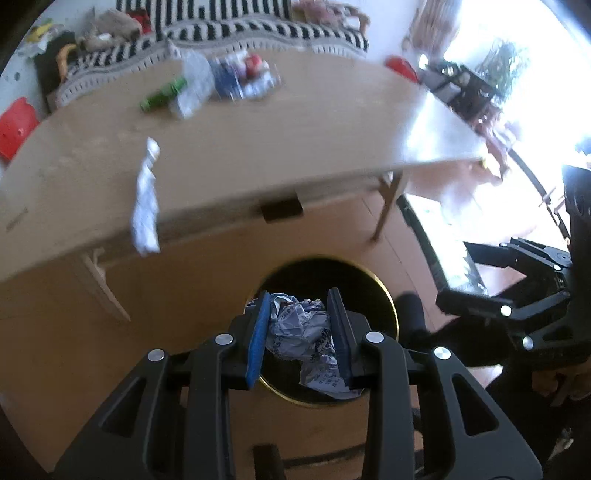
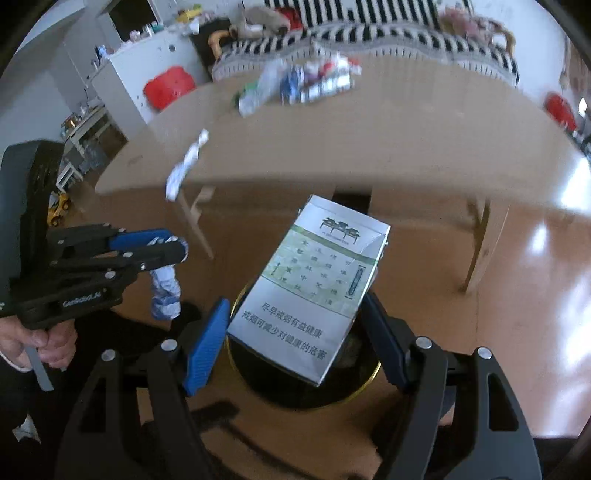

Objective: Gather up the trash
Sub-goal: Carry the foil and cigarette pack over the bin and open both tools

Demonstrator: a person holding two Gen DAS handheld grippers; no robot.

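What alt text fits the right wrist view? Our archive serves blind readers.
The right tool holds a cigarette pack over a black bin. At left, the left tool grips crumpled paper; more trash lies on the table behind.

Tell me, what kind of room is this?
Most likely a lived-in home living room. A sofa draped in a black-and-white striped throw sits behind a low wooden table strewn with wrappers and bottles, and a round black bin with a gold rim stands on the wooden floor.
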